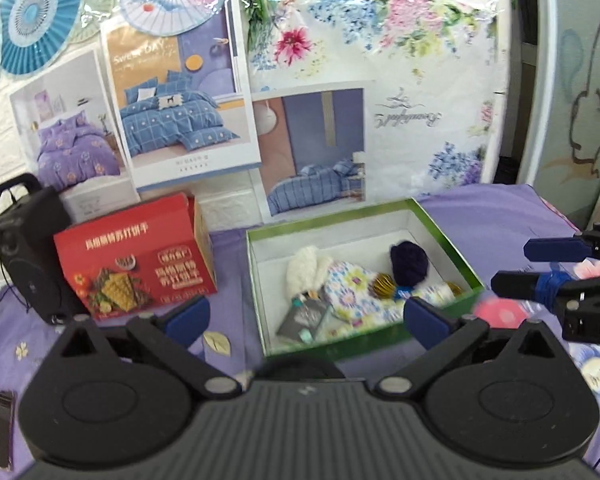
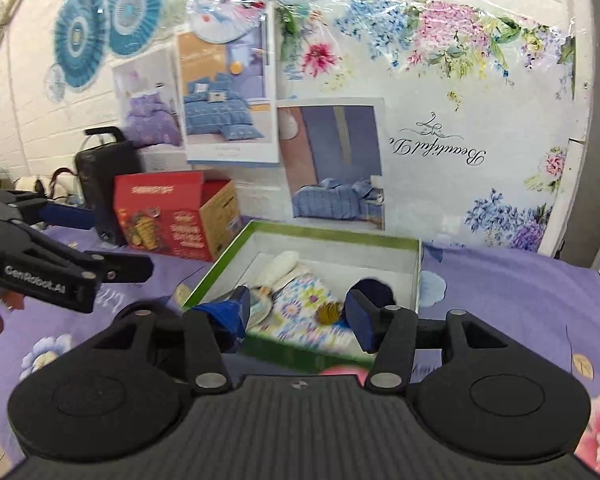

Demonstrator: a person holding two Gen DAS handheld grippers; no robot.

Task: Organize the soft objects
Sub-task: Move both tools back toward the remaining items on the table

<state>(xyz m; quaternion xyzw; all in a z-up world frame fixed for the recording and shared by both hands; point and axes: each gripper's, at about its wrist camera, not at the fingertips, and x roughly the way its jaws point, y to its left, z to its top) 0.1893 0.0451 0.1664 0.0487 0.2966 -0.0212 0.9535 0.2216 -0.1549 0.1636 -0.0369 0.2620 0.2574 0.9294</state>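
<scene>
both claws spread, holding nothing: left claw (image 1: 306,316), right claw (image 2: 296,312); green cardboard box (image 1: 444,236) of soft things just ahead.

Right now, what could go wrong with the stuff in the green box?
The floral cloth lies bunched near the green box's front wall, so it might spill over. The left gripper and right gripper, both with open jaws, hover close to that wall and could nudge the box.
</scene>
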